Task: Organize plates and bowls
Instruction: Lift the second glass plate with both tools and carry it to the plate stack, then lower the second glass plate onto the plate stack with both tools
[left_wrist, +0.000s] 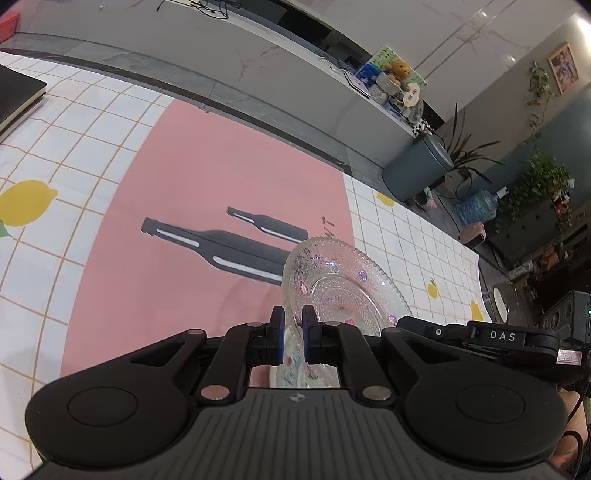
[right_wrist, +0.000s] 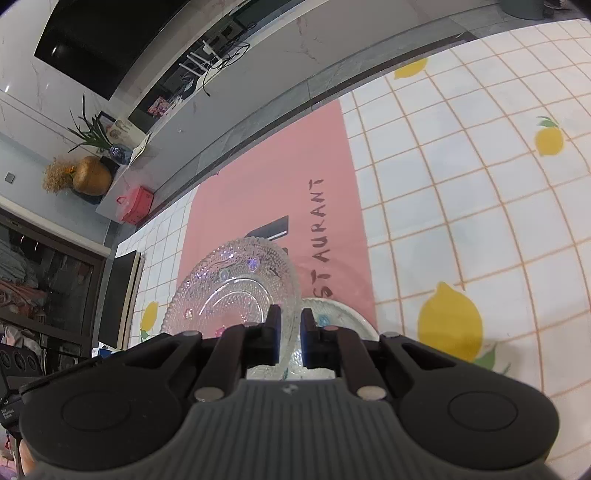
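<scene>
Plate (left_wrist: 343, 284) hangs level between both grippers, left gripper (left_wrist: 293, 334) and right gripper (right_wrist: 289, 332) each clamped on opposite rims, white dish (right_wrist: 340, 317) just below

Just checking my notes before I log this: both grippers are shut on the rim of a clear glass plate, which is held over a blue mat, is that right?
Not quite: the mat is pink, not blue, as both wrist views show. The rest holds: the left gripper and the right gripper are each shut on the rim of the clear glass plate.
</scene>
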